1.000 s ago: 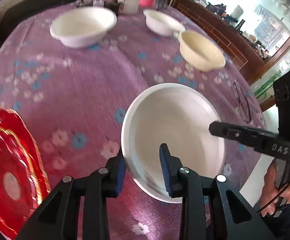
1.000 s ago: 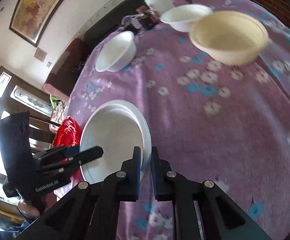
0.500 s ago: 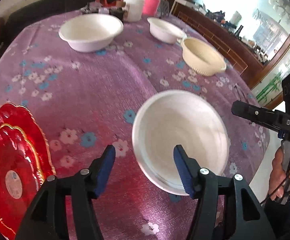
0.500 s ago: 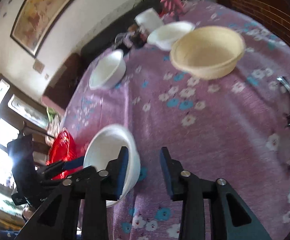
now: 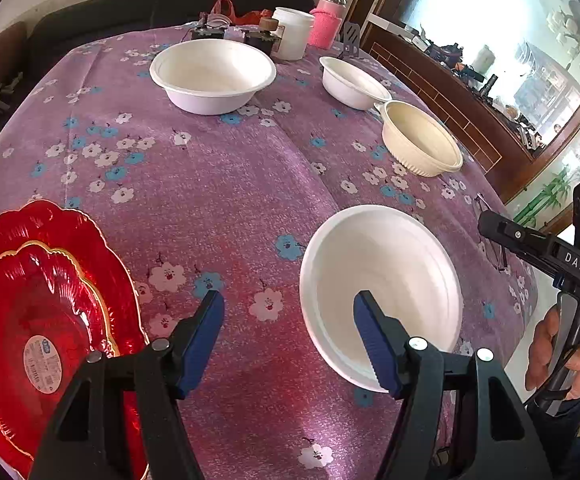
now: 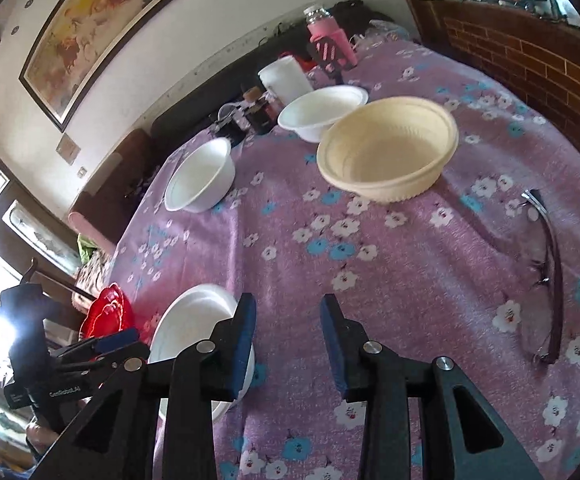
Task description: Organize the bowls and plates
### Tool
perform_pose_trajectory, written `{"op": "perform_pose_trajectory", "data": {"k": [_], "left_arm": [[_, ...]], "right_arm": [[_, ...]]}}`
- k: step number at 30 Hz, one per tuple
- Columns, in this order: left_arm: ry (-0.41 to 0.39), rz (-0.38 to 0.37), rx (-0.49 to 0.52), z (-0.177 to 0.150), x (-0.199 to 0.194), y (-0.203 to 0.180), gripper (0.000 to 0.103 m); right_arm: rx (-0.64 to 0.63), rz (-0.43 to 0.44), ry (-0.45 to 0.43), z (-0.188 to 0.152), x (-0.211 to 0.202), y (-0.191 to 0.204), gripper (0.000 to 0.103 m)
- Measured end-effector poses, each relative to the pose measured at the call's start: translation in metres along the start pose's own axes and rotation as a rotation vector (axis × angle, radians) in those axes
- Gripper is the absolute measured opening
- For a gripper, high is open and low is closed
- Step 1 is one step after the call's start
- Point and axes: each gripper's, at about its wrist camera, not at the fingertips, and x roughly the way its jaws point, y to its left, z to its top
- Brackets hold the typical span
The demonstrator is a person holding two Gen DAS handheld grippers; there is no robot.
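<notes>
The near white bowl [image 5: 381, 292] sits on the bench [image 5: 230, 184] by its front edge. It looks like light, thin foam: easy to lift, easy to crush, best pinched gently at the rim. The left gripper [image 5: 290, 336] has just been opening; its jaws stand wide, one blue pad over the bowl's rim, pressing nothing. The right gripper [image 6: 288, 340] is partly open and empty, beside the bowl.

Three white bowls [image 5: 381, 292] [image 5: 212, 75] [image 5: 351, 88] and a cream bowl [image 5: 419, 144] sit upright, apart; two red scalloped plates [image 5: 42, 320] lie stacked.
</notes>
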Motion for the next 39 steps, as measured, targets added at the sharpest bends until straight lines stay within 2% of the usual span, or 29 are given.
{"op": "perform_pose_trajectory", "data": {"k": [5,15,22,29,31,34,37,39], "left_arm": [[-0.025,-0.002,-0.006,0.001,-0.006,-0.001,0.066],[-0.010,0.006,-0.004,0.002,-0.004,-0.001,0.066],[-0.004,0.018,0.001,0.011,-0.010,-0.002,0.066],[-0.015,0.045,-0.009,0.047,-0.030,0.006,0.066],[-0.018,0.074,-0.017,0.062,-0.033,0.011,0.066],[-0.022,0.116,-0.051,0.091,-0.033,0.025,0.066],[-0.011,0.123,-0.078,0.115,-0.027,0.038,0.066],[-0.013,0.150,-0.131,0.133,-0.020,0.054,0.066]], "right_arm": [[0.019,0.019,0.004,0.000,0.000,-0.003,0.036],[0.034,0.044,0.057,-0.001,0.008,-0.005,0.036],[0.030,0.049,0.080,0.011,0.009,0.000,0.041],[-0.009,0.134,0.069,0.058,0.005,0.028,0.041],[-0.025,0.143,0.074,0.075,0.010,0.037,0.041],[-0.043,0.163,0.099,0.105,0.028,0.049,0.041],[-0.047,0.163,0.117,0.130,0.049,0.057,0.041],[-0.048,0.154,0.127,0.140,0.062,0.061,0.041]]}}
